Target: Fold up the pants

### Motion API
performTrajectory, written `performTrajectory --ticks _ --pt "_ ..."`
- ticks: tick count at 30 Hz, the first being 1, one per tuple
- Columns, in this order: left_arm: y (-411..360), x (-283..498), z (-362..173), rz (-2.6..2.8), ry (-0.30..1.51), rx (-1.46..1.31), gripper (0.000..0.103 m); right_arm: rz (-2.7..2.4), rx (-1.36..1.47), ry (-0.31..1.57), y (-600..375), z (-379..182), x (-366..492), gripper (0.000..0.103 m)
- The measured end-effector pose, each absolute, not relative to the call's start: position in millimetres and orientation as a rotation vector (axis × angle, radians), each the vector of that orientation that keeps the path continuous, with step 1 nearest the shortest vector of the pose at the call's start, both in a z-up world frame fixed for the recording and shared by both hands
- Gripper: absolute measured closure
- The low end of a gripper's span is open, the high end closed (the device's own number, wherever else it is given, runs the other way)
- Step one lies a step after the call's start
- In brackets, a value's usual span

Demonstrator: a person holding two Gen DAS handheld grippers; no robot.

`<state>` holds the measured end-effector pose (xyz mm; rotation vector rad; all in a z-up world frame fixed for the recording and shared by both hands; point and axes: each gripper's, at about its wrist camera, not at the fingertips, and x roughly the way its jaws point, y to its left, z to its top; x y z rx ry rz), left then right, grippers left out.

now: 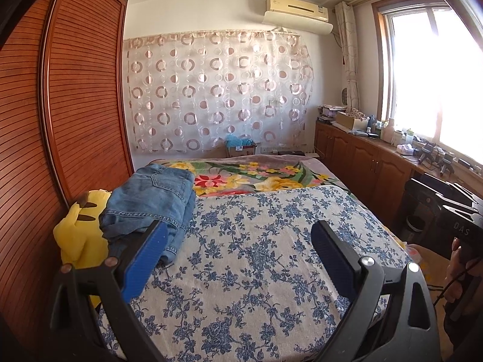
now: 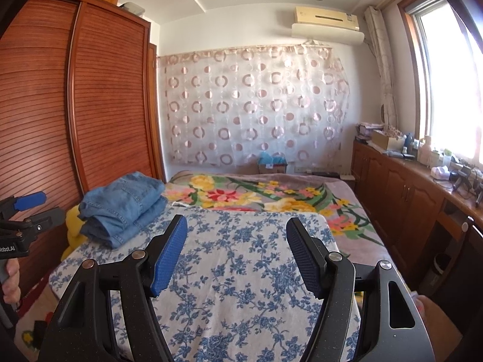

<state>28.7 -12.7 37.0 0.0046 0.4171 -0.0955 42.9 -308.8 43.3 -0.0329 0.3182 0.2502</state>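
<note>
Folded pants (image 1: 151, 202) of blue denim, stacked in a thick bundle on the blue-flowered sheet (image 1: 256, 256) of the bed, at the sheet's far left corner, close to the slatted wooden wardrobe (image 1: 75, 105). Partly resting on a yellow plush toy (image 1: 80, 235) wedged between the pants and the wardrobe. Left tool (image 1: 238, 250) spread wide apart, nothing between its blue pads, hovering over the sheet just right of the pants; its left finger overlapping the near edge of the pants in the view, contact there not possible to judge. Right tool (image 2: 237, 250) likewise spread open and empty, held over the middle of the sheet, right of the pants (image 2: 123, 208) and clear of them. Seen from the right wrist camera, left tool (image 2: 28, 211) at the picture's left edge, nearer the wardrobe (image 2: 75, 105) than the pants, gripped by a hand (image 2: 10, 283) below. Beyond the pants, a flowered blanket (image 1: 256, 178) in red, yellow and green covering the far part of the bed. Behind that, a sheer curtain with pink circles (image 1: 217, 90) on the back wall, an air conditioner (image 1: 297, 13) above it. Far right of the pants, wooden cabinets (image 1: 362, 160) under a bright window (image 1: 428, 75), cluttered with small items.
</note>
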Motion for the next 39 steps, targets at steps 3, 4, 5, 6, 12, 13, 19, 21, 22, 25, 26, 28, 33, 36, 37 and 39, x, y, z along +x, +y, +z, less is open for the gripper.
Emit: performTrajectory --ticks 3,4,5,6,12,13,19,21,22,25,26,28,33,36,37,39 --pt "-12.1 29.1 36.7 -0.095 0.418 0.005 0.007 0.253 -0.029 0.321 -310.1 44.1 44.7 0.033" --pt "-12.0 29.1 36.8 -0.095 0.418 0.005 0.007 0.253 -0.03 0.321 -310.1 44.0 44.8 0.033" --pt "-12.1 28.7 35.8 -0.095 0.418 0.005 0.007 0.254 -0.029 0.322 -310.2 44.0 44.8 0.033" --pt "-12.1 28.7 35.8 -0.094 0.418 0.005 0.007 0.256 -0.027 0.324 -310.5 44.0 45.7 0.033" --pt "-12.0 28.7 35.8 -0.095 0.418 0.004 0.007 0.26 -0.024 0.326 -312.0 43.6 46.6 0.033" --pt "-12.0 28.8 35.8 -0.095 0.418 0.004 0.007 0.26 -0.024 0.326 -312.1 43.6 47.0 0.033" --pt "-11.8 28.7 35.6 -0.095 0.418 0.005 0.007 0.26 -0.026 0.326 -312.0 43.5 47.1 0.033" --pt "-11.7 28.8 35.6 -0.095 0.419 0.005 0.007 0.262 -0.023 0.327 -312.2 43.6 47.1 0.033" --pt "-11.7 28.7 35.6 -0.095 0.418 0.005 0.007 0.262 -0.022 0.328 -312.7 43.7 47.5 0.033" --pt "-11.9 28.4 35.3 -0.094 0.417 0.005 0.007 0.262 -0.023 0.328 -310.4 41.3 46.5 0.033" --pt "-11.8 28.5 35.2 -0.093 0.416 0.004 0.007 0.262 -0.023 0.329 -310.4 41.3 46.6 0.033" --pt "-11.8 28.5 35.0 -0.094 0.417 0.005 0.007 0.262 -0.023 0.328 -310.4 41.3 46.5 0.033" --pt "-11.7 28.4 35.0 -0.094 0.417 0.006 0.007 0.263 -0.024 0.328 -310.6 41.5 46.7 0.033" --pt "-11.7 28.2 34.9 -0.094 0.417 0.006 0.007 0.262 -0.022 0.328 -310.5 41.5 46.7 0.033" --pt "-11.7 28.2 35.0 -0.093 0.416 0.007 0.007 0.262 -0.022 0.329 -310.6 41.5 46.6 0.033" --pt "-11.7 28.2 34.9 -0.095 0.416 0.007 0.007 0.261 -0.021 0.329 -310.8 41.6 46.7 0.033"
